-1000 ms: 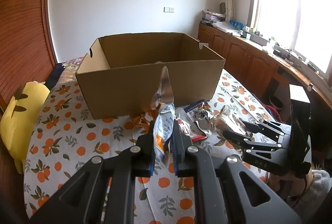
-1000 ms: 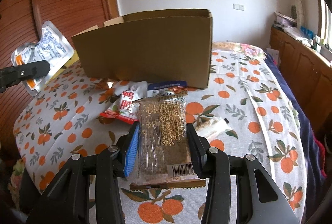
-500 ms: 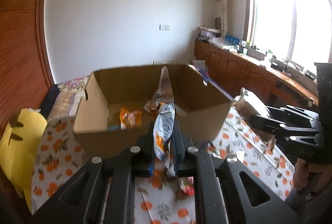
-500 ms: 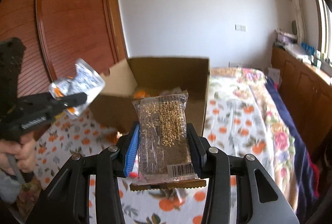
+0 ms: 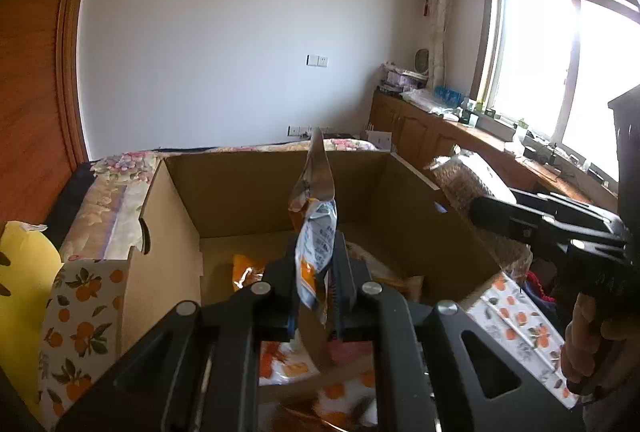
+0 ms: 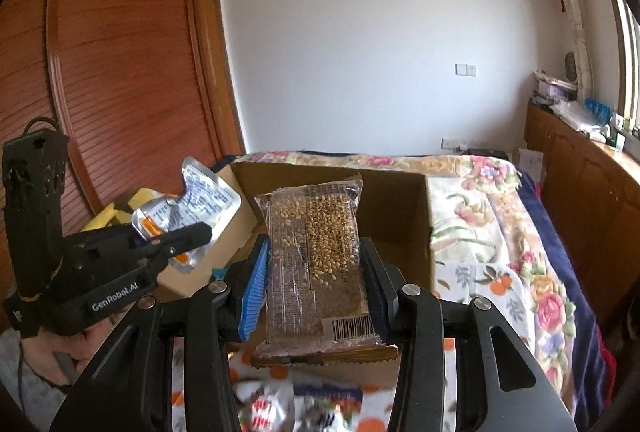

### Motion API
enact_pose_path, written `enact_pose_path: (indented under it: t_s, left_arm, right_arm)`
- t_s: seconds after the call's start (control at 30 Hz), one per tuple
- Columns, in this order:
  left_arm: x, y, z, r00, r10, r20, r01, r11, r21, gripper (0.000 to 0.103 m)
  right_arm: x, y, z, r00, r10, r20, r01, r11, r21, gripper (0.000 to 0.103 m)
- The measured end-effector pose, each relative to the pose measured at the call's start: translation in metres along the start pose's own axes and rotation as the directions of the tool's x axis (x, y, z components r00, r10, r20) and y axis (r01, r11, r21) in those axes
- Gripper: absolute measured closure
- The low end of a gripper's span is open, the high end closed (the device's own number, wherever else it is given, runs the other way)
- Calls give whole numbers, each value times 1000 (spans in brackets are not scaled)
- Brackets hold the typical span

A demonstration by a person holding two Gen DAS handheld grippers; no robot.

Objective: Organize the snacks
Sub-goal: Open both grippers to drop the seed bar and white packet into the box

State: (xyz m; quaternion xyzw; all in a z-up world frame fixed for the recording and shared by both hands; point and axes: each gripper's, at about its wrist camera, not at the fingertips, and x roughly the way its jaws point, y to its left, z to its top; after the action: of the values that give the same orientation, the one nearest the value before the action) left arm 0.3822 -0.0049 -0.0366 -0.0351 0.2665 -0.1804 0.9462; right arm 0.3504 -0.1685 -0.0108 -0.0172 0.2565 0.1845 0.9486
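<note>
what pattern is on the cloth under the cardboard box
White cloth printed with oranges and green leaves, clearest in the left wrist view beside the cardboard box.

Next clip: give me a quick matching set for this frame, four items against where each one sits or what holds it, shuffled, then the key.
Items:
1. silver-and-orange snack pouch
2. clear sesame bar packet
3. orange packet
4. yellow cushion

Places:
A. lying inside the cardboard box
B. clamped in the right hand-held gripper
C. outside the box, at its left
D. clamped in the left hand-held gripper

Pairs: 1-D, 2-B, 3-A, 4-C
</note>
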Motion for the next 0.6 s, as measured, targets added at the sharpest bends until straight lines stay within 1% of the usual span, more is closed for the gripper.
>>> enact_pose_path:
  t_s: [0.07, 0.3, 0.4, 0.47, 0.5, 0.53, 0.6]
  left_arm:
    - [10, 11, -3, 1000, 2, -22, -3, 1000, -16, 93]
    - [25, 18, -12, 997, -9, -75, 5, 999, -48, 92]
    - [28, 20, -15, 996, -1, -93, -5, 998, -59, 92]
    - [29, 20, -18, 995, 9, -98, -15, 998, -59, 89]
    - [30, 20, -19, 995, 20, -98, -26, 998, -55, 89]
    - [29, 19, -20, 995, 29, -97, -34, 998, -46, 89]
    - [27, 17, -21, 995, 24, -94, -29, 999, -45, 88]
  right_arm:
    - [16, 0, 0, 1000, 0, -8, 0, 1000, 2, 59]
    - [65, 4, -10, 998, 9, -62, -7, 1000, 21, 59]
    - [75, 8, -18, 997, 7, -82, -6, 1000, 11, 59]
    - [79, 10, -23, 996, -3, -93, 3, 1000, 2, 59]
    - [82, 10, -25, 995, -11, -100, 11, 1000, 0, 59]
    - [86, 10, -28, 992, -37, -118, 36, 999, -7, 59]
    - [93, 10, -32, 989, -50, -142, 48, 999, -15, 59]
